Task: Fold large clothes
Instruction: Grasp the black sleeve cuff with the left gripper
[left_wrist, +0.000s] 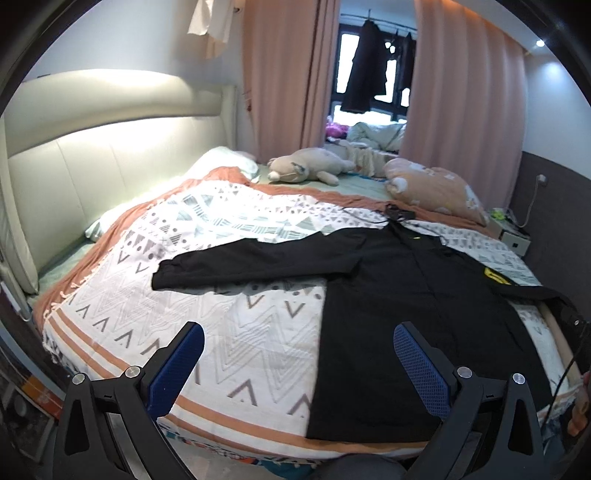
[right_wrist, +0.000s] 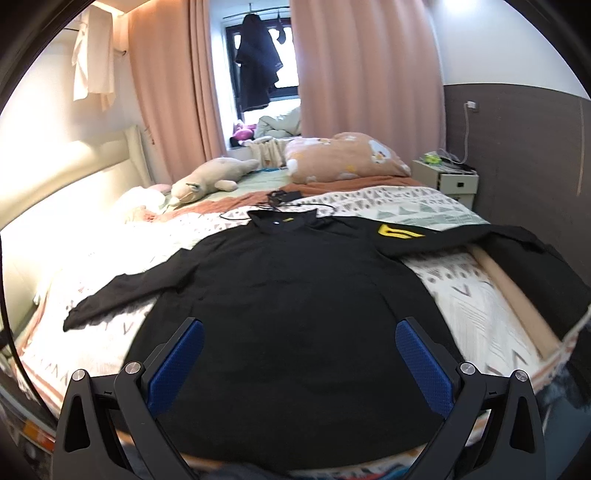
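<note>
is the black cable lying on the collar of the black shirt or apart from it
Touching. In the right wrist view the black cable runs over the bedspread and meets the collar of the black shirt with no gap.

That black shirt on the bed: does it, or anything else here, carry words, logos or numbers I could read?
No text here reads clearly.
Yellow emblem on the black shirt's right sleeve: a blocky mark, too blurred to read as letters.
Small yellow tag at the collar: too small to read.
Bedspread: only triangle and zigzag patterns, no words.
Pillow: printed shapes, no legible text.
</note>
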